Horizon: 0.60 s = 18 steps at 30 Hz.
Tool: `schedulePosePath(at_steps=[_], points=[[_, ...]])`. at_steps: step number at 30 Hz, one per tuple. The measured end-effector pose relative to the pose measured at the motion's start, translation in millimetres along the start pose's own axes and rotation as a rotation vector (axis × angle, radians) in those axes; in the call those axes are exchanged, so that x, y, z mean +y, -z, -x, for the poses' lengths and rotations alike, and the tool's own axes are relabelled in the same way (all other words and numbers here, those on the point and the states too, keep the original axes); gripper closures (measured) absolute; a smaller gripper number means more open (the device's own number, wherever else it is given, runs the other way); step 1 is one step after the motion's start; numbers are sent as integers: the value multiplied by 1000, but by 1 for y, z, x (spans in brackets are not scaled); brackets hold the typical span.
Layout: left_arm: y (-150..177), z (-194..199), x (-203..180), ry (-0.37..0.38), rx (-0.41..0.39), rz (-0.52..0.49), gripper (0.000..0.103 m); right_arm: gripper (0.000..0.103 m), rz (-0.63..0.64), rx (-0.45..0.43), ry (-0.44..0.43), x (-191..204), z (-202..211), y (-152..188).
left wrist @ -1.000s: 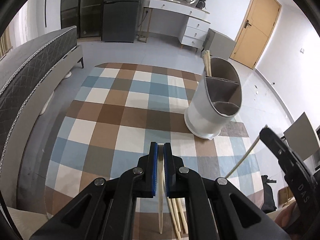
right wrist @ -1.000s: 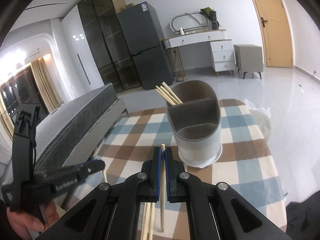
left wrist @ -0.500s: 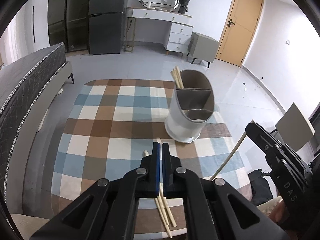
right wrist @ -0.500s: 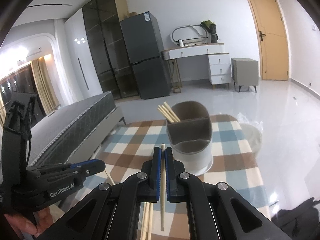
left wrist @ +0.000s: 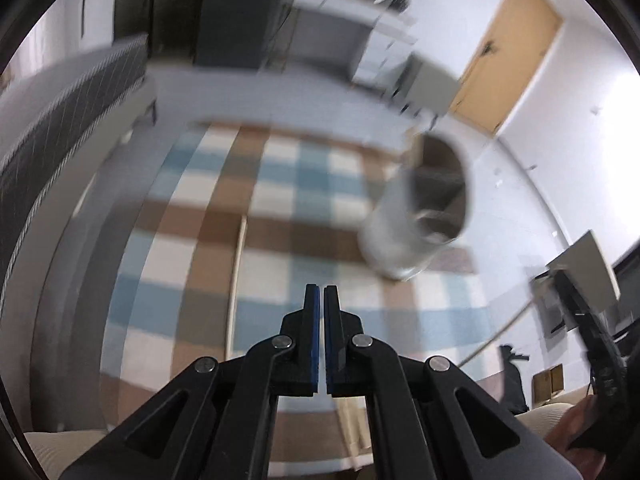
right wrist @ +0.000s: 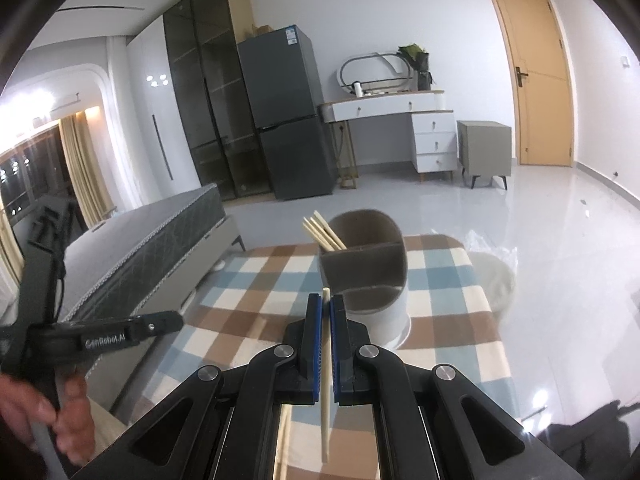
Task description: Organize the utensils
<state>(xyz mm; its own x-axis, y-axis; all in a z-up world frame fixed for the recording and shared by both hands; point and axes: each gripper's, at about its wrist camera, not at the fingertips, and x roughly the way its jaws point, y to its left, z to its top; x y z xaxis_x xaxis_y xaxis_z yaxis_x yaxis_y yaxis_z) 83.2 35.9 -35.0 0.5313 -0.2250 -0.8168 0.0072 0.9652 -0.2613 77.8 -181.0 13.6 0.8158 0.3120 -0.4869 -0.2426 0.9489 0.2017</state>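
A white utensil holder with grey compartments stands on the checked tablecloth; several chopsticks lean in its far compartment. My right gripper is shut on one pale chopstick, held upright just in front of the holder and above the cloth. The left wrist view is blurred by motion. There my left gripper is shut with nothing between its pads, above the cloth and left of the holder. A loose chopstick lies on the cloth to its left. The right view shows the left gripper in a hand.
A grey bed runs along the table's left side. A dark fridge, a white dresser and a wooden door stand far back across a shiny floor. More chopsticks lie on the table under my right gripper.
The left gripper has swung sideways, blurring its view; the holder now sits further right in it. The right gripper keeps its chopstick and has lifted slightly, so the holder sits lower in its view.
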Motion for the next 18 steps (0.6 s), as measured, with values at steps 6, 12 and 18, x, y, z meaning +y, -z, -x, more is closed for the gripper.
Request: schedulePosePath(at_steps=[6, 12, 18], points=[[-3, -43, 17, -45, 110, -7, 80, 100, -35, 50, -14, -11, -21, 10], [-20, -58, 55, -79, 136, 75, 53, 100, -43, 70, -39, -15, -28, 15], [-35, -67, 88, -129, 165, 111, 50, 100, -69, 77, -78, -15, -37, 13]])
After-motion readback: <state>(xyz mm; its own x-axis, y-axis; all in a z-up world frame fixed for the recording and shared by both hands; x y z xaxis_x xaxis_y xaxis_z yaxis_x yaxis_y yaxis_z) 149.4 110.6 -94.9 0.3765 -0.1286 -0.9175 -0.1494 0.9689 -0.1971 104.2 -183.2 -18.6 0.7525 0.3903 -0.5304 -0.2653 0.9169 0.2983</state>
